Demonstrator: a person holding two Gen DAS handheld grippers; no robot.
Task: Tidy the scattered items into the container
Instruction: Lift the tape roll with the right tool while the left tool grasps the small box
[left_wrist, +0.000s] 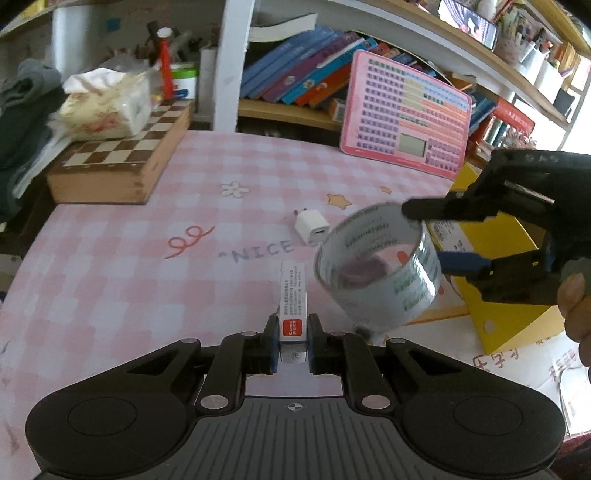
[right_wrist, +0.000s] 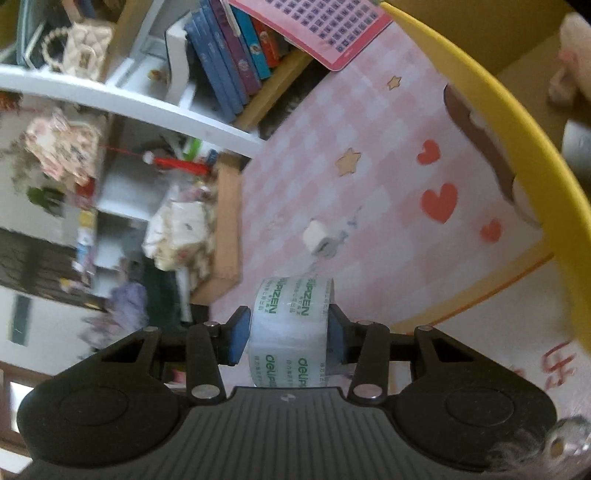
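My left gripper (left_wrist: 293, 334) is shut on a small white box with a red end label (left_wrist: 293, 295), held just above the pink checked tablecloth. My right gripper (right_wrist: 288, 332) is shut on a roll of clear tape with green print (right_wrist: 290, 332); in the left wrist view the tape roll (left_wrist: 376, 266) hangs in the air in the right gripper (left_wrist: 428, 236), beside the yellow container (left_wrist: 495, 266). The container's yellow rim (right_wrist: 524, 147) curves along the right of the right wrist view. A white charger plug (left_wrist: 312, 226) lies on the cloth, also seen in the right wrist view (right_wrist: 316, 234).
A wooden chessboard box (left_wrist: 122, 155) with a tissue pack (left_wrist: 107, 107) on it stands at the back left. A pink keyboard toy (left_wrist: 402, 110) leans against shelved books (left_wrist: 295, 66) at the back. White paper with red writing (left_wrist: 517, 365) lies near the container.
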